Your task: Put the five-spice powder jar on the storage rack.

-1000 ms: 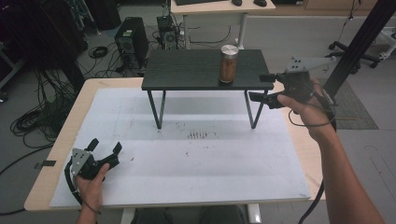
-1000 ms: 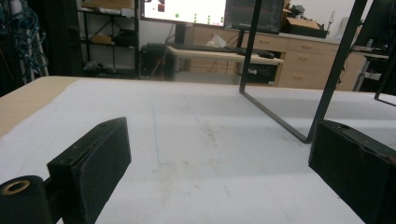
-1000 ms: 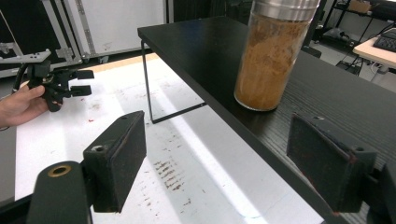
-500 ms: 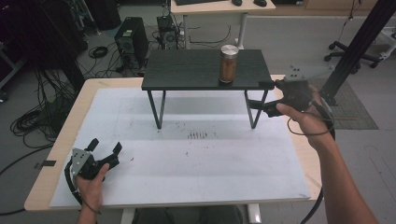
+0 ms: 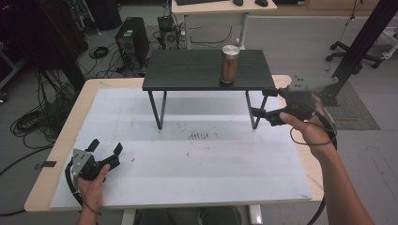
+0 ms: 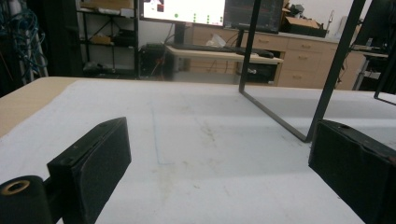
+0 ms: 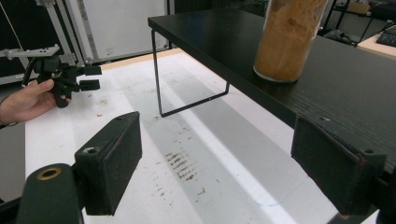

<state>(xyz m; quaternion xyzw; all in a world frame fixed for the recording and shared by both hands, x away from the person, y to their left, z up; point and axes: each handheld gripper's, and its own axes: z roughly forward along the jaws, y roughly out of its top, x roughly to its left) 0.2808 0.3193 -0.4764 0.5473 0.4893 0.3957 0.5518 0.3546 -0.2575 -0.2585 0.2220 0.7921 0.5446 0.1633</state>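
No readable text anywhere. The monitor (image 6: pixel 184 10) in the left gripper view has coloured blobs on a white screen, no legible characters. The jar (image 5: pixel 229 63) on the black shelf (image 5: pixel 187 70) carries no label that can be made out. The dark marks on the white table cover (image 5: pixel 202 136) are stains, not print. Nothing legible on either gripper body.
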